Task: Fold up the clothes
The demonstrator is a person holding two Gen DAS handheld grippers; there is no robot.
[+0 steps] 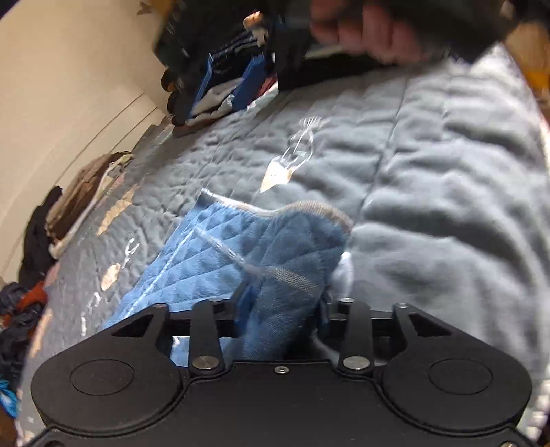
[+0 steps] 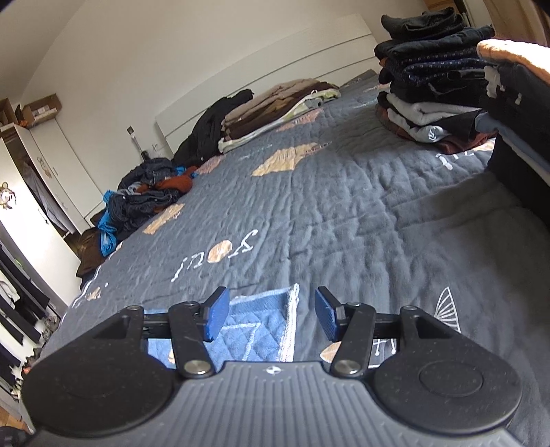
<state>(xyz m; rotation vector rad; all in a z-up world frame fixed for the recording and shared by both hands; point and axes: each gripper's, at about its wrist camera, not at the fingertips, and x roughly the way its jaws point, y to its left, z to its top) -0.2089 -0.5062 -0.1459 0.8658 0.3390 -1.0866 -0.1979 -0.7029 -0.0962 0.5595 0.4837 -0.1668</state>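
A blue quilted cloth (image 1: 240, 247) with a grey-white hem lies on the grey bedspread (image 1: 429, 172). One bunched part of it rises between the fingers of my left gripper (image 1: 282, 302), which is shut on it; the cloth hides the fingertips. In the right wrist view a flat corner of the same blue cloth (image 2: 254, 323) lies on the bedspread (image 2: 343, 206). My right gripper (image 2: 271, 316) hovers just over that corner, open, its blue pads (image 2: 216, 318) wide apart and holding nothing.
Stacks of folded clothes (image 2: 429, 86) stand at the far right of the bed. A brown folded pile (image 2: 275, 110) lies near the headboard, and a loose heap (image 2: 147, 196) sits at the left edge. A person's hand (image 1: 371, 31) shows, blurred, above the bed.
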